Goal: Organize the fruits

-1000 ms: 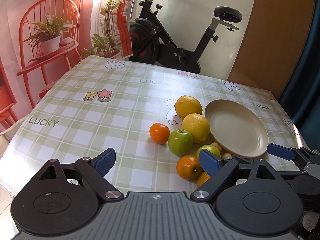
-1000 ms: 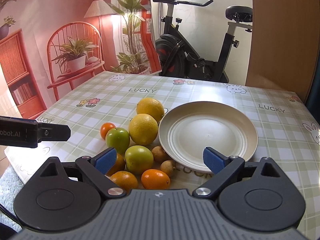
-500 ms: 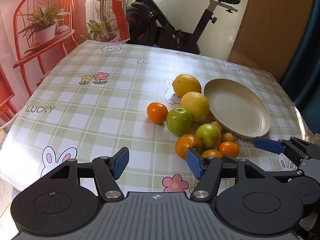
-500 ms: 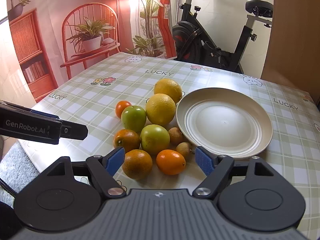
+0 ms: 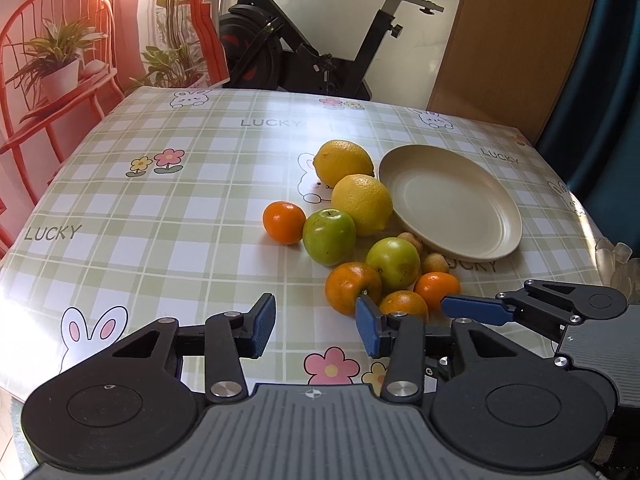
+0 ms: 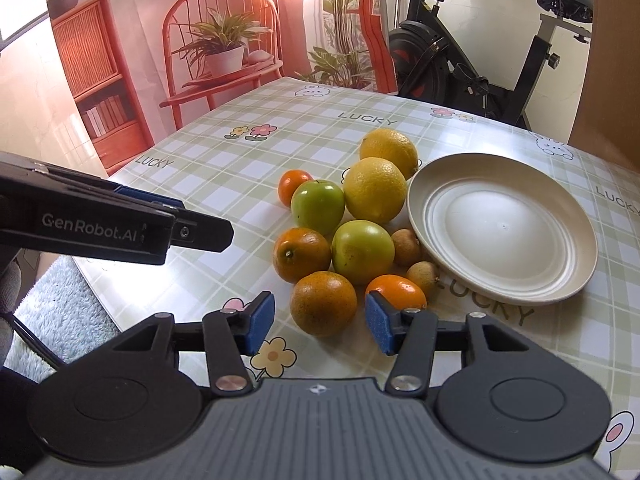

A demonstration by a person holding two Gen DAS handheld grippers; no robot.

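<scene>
two tongs (image 5: 316,330) (image 6: 320,322) narrowing, both spread, pinching nothing; orange (image 6: 323,303) at right tongs' 12 o'clock may roll off counter (image 6: 280,140) edge if nudged.

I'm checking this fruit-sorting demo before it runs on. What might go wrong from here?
1. The fruit lies packed together: closing the right gripper on the nearest orange may nudge the green apple or the small orange beside it, and round fruit rolls.
2. The left gripper sits close alongside, so the two could collide.
3. The plate is shallow, so fruit may roll off.
</scene>
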